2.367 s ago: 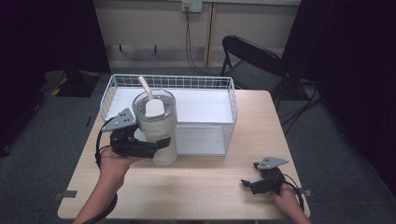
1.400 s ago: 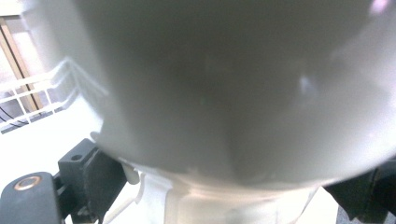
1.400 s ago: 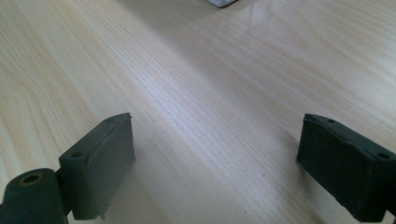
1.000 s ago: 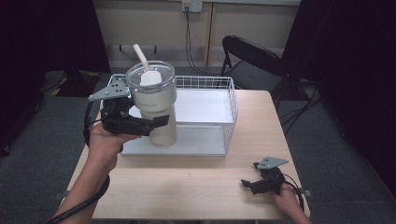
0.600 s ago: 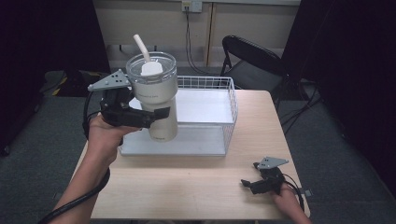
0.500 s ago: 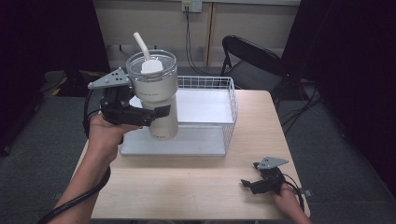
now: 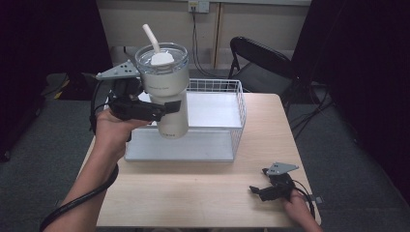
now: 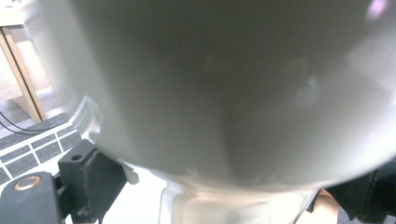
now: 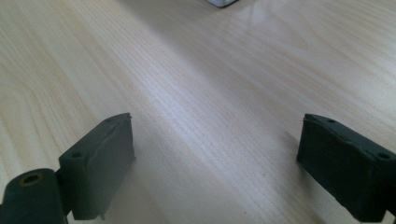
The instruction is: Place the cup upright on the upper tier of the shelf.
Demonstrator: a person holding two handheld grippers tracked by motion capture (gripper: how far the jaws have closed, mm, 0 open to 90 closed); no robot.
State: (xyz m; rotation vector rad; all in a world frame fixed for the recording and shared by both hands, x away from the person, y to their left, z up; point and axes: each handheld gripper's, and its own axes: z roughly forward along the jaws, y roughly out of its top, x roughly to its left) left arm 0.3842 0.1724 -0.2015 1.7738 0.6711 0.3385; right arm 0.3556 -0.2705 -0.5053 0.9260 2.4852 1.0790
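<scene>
- The left gripper [image 7: 159,108] clamps its black jaws across the waist of a tall cream-coloured tumbler with a clear lid and white straw [image 7: 167,92], held above the near edge of the white wire basket [image 7: 239,104].
- The right gripper [image 7: 263,189] rests on the pale wooden table [image 7: 193,193], jaws spread wide and empty.
- Best to keep the grip level and move slowly.
- The tumbler's long axis is nearly upright, straw leaning toward the far left.
</scene>
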